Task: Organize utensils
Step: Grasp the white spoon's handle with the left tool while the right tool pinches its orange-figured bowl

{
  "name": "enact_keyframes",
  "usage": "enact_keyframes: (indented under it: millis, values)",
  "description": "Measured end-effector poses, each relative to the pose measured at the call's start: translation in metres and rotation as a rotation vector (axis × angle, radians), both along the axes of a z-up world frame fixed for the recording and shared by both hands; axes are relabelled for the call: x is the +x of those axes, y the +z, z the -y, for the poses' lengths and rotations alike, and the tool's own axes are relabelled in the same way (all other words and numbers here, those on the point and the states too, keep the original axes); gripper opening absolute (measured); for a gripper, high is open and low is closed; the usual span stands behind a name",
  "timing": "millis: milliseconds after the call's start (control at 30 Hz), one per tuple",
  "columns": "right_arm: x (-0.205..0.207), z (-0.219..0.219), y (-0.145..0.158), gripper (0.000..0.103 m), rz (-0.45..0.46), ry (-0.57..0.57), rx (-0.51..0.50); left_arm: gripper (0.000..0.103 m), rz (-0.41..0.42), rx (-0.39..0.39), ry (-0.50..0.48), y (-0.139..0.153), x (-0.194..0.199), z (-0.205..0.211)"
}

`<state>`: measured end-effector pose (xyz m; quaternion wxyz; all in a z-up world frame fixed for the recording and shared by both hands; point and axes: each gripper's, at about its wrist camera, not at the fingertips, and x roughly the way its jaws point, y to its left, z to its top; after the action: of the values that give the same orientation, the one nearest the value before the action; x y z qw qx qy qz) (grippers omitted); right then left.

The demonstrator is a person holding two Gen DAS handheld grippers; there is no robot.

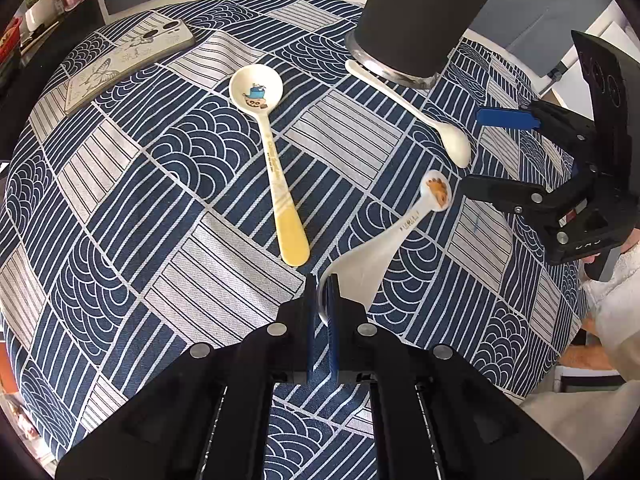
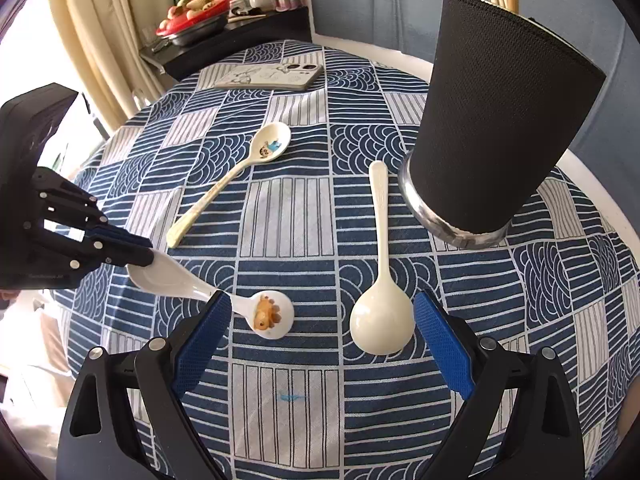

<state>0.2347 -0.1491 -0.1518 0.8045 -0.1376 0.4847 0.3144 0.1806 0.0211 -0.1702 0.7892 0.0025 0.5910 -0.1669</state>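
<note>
At table centre, left gripper [image 1: 323, 312] pinches the bowl rim of a white ceramic spoon [image 1: 376, 256]; its handle end, printed with an orange cartoon figure, points away toward the right gripper [image 2: 324, 344]. Whether that end touches the cloth: cannot tell. Right gripper spread wide, blue textured pads [image 2: 444, 344] bracketing the bowl of a plain cream plastic spoon [image 2: 381, 320] lying flat, not touching it. That spoon's handle runs up to the base of the holder [image 2: 492, 128]: tall cylinder, black mesh-textured sleeve over a clear glass bottom. Pale sticks rise behind its rim in the right wrist view; whether they sit inside it: cannot tell. Third spoon, yellow-handled spoon [image 1: 276, 160], cartoon print in bowl, lies apart to the left. Surface: round table under blue-and-white patterned tablecloth [image 1: 160, 240], woven. Phone [image 1: 128, 60] in decorated case near far edge. Beyond: side shelf with red fruit bowl [image 2: 192, 12], jars, beige curtain.
</note>
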Motion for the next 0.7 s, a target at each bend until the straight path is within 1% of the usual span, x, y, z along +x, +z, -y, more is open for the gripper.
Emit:
enact_keyframes:
  millis: [233, 400, 433, 467, 500, 533, 567, 633, 700]
  values:
    - [-0.016, -0.019, -0.011, 0.088, -0.021, 0.131, -0.03, 0.005, 0.019, 0.045, -0.058, 0.01, -0.001, 0.005]
    - [-0.022, -0.029, -0.018, 0.088, -0.032, 0.195, -0.053, 0.005, 0.053, 0.065, -0.105, 0.022, -0.001, 0.009]
    - [-0.022, -0.03, -0.019, 0.086, -0.032, 0.207, -0.053, 0.005, 0.059, 0.07, -0.12, 0.025, -0.002, 0.01]
    - [-0.023, -0.032, -0.019, 0.082, -0.04, 0.224, -0.049, 0.005, 0.065, 0.079, -0.136, 0.027, -0.003, 0.011]
    - [-0.023, -0.034, -0.021, 0.06, -0.059, 0.243, -0.049, 0.005, 0.069, 0.085, -0.152, 0.03, -0.005, 0.011]
    - [-0.023, -0.036, -0.024, 0.041, -0.086, 0.259, -0.061, 0.005, 0.071, 0.085, -0.165, 0.031, -0.006, 0.011]
    - [-0.023, -0.038, -0.026, 0.039, -0.103, 0.273, -0.069, 0.005, 0.075, 0.092, -0.17, 0.033, -0.005, 0.011]
    - [-0.028, -0.041, -0.025, 0.034, -0.076, 0.3, -0.092, 0.006, 0.081, 0.108, -0.171, 0.036, -0.004, 0.01]
    - [-0.03, -0.041, -0.026, 0.031, -0.093, 0.309, -0.084, 0.006, 0.089, 0.113, -0.175, 0.04, -0.002, 0.008]
